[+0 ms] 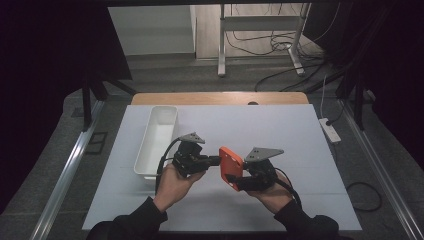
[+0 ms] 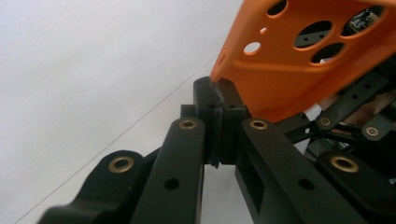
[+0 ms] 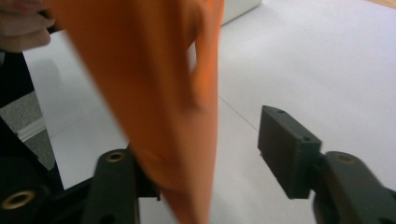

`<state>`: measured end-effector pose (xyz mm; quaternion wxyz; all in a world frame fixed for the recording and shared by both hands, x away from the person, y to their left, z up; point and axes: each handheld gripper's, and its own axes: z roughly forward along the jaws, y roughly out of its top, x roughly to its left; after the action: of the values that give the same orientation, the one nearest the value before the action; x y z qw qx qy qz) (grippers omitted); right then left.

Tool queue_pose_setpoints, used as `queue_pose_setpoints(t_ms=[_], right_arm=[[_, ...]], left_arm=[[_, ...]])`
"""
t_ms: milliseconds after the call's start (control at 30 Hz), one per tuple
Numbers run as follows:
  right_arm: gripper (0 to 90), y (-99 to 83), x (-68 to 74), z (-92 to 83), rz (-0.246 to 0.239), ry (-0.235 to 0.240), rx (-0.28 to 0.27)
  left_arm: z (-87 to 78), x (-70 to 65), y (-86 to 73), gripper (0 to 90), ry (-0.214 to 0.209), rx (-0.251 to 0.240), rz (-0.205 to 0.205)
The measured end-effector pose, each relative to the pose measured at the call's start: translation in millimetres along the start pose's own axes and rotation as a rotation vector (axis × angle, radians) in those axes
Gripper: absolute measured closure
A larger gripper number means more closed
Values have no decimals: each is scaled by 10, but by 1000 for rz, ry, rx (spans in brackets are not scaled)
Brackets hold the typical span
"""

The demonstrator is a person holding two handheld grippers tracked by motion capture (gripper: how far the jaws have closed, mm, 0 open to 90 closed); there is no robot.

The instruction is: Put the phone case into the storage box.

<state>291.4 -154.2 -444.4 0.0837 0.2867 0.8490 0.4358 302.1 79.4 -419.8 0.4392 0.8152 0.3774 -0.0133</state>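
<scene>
From the high view, a person's two hands meet over the middle of the white worktop (image 1: 280, 135), with an orange phone case (image 1: 230, 167) held up between the left claw (image 1: 216, 160) and the right claw (image 1: 239, 183), off the surface. That view also takes in a long white tray (image 1: 156, 141) lying just left of the left hand (image 1: 175, 182); what can be seen of its inside looks bare. The left gripper view adds the close detail: the left claw (image 2: 219, 123) has its jaws pressed together on the lower corner edge of the phone case (image 2: 299, 60), whose camera cut-outs show as round holes, with the other gripper's black linkage behind it. The right gripper view shows what the others cannot: the right claw (image 3: 210, 156) stands wide apart, its right-hand fingertip (image 3: 287, 149) well clear of the case, while the blurred orange phone case (image 3: 154, 88) lies against the left-hand jaw and hides its tip. A corner of the white tray (image 3: 240, 9) shows at the top edge there.
</scene>
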Motion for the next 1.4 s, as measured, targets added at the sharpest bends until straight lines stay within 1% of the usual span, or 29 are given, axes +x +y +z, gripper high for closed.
queue_pose_setpoints(t_ms=[133, 233, 367, 467, 533, 633, 733, 867, 933, 1233, 1400], right_arm=[[383, 0, 12, 6, -4, -15, 1], [359, 0, 14, 0, -6, -16, -1], [315, -4, 7, -15, -2, -8, 7], [302, -7, 4, -26, 1, -1, 10], [284, -12, -8, -45, 3, 5, 20], [277, -16, -17, -57, 2, 1, 23], [263, -31, -45, -100, 14, -4, 24], [245, -46, -77, -133, 27, -7, 18], [231, -56, -93, -153, 31, -11, 26], [188, -106, -115, -240, 33, -14, 41], [168, -163, -138, -297, 43, -15, 46]], left_arm=[[1, 5, -2, 897, 5, -2, -6], [-1, 22, -5, 897, 9, -3, -9], [-14, 42, -6, 897, 20, -6, -7], [-24, 56, -6, 896, 27, -9, -7], [-38, 86, -9, 896, 33, -16, -8], [-54, 113, -15, 896, 41, -22, -4], [-82, 162, -18, 896, 52, -25, -11], [-105, 197, -17, 896, 60, -29, -18], [-122, 227, -15, 896, 66, -32, -26], [-172, 324, -3, 896, 74, -36, -40], [-207, 376, -2, 896, 80, -40, -48]])
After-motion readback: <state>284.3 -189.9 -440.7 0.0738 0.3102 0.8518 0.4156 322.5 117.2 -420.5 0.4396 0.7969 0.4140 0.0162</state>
